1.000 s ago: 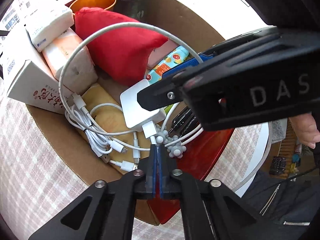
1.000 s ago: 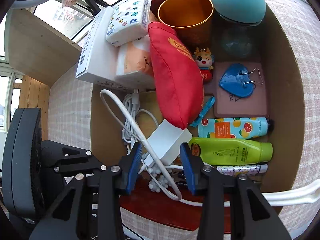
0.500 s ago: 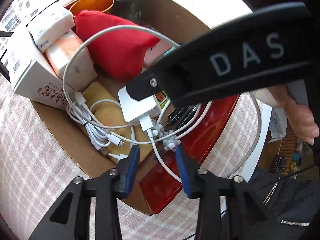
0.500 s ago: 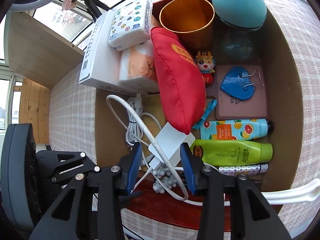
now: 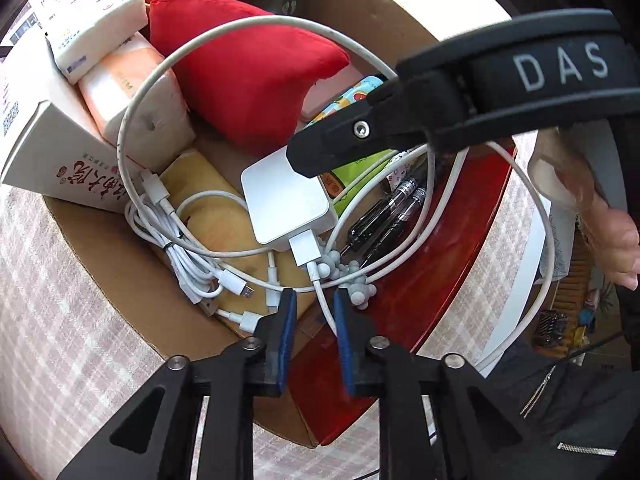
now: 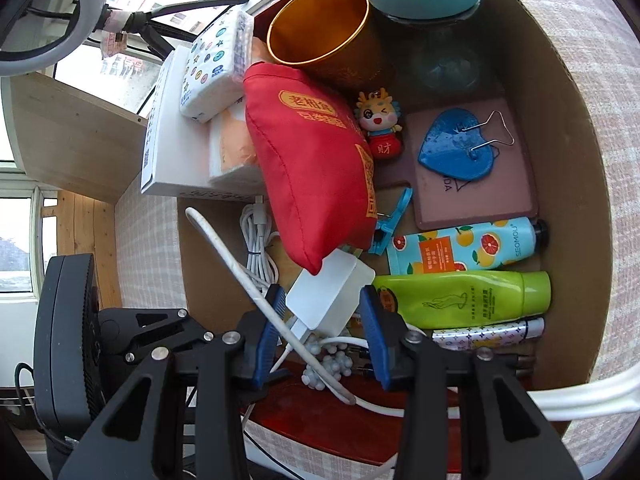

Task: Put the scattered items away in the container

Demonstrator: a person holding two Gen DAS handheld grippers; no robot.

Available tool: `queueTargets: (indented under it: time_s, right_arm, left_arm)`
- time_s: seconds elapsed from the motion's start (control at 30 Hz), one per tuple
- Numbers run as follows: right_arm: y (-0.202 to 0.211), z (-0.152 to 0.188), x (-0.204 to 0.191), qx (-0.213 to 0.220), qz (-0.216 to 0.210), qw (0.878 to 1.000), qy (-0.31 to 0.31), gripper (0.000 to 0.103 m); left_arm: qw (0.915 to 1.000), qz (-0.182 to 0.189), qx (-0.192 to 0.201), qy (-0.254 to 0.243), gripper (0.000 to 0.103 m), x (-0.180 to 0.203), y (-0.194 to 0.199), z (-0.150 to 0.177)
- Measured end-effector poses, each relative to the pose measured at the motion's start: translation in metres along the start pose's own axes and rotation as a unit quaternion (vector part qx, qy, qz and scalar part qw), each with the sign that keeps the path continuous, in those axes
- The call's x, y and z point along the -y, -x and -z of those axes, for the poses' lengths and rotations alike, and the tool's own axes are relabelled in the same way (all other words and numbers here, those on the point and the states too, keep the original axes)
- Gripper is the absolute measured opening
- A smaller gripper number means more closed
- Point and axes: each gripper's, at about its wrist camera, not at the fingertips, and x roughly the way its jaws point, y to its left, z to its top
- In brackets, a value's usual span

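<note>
Left claw (image 5: 314,312) narrow, astride cable (image 5: 324,304); right claw (image 6: 322,320) wide around charger (image 6: 324,300).

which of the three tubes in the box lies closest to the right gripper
The green tube: its crimped end sits beside the right gripper's open finger. The citrus-print tube lies farther into the box; the white patterned tube is off to the side.

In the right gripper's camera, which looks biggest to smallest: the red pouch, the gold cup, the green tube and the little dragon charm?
1. Red pouch.
2. Gold cup and green tube look about alike; the cup sits farther from the camera, so I won't rank them.
3. Dragon charm, clearly smallest.
</note>
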Motion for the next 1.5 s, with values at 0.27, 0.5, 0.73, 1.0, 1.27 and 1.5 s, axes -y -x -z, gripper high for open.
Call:
queueTargets:
  time_s: [0.27,0.5,0.73,1.0,1.27,1.5]
  right_arm:
    - [-0.008,0.001,-0.005,-0.009,0.003,1.000,0.002,0.039]
    - [-0.020,0.003,-0.005,-0.008,0.013,1.000,0.004,0.039]
    - [-0.028,0.002,-0.020,-0.016,0.034,0.999,0.013,0.039]
    - [0.004,0.029,-0.029,0.005,0.072,0.997,0.041,0.039]
    - [0.090,0.075,-0.061,0.089,0.070,0.992,0.059,0.040]
    - [0.023,0.038,-0.064,0.026,0.145,0.989,0.024,0.040]
  left_arm:
    - [0.9989,0.005,0.047,-0.003,0.003,-0.005,0.019,0.009]
    - [0.9934,0.000,0.113,0.020,0.000,-0.021,0.059,0.012]
    - [0.9932,-0.020,0.115,0.001,0.000,-0.010,0.068,0.022]
    - [0.9881,-0.026,0.150,-0.021,0.000,-0.002,0.069,0.070]
    - [0.9771,-0.016,0.212,-0.007,0.000,-0.028,0.089,0.098]
    - [0.9670,0.004,0.254,0.016,0.000,-0.054,0.095,0.147]
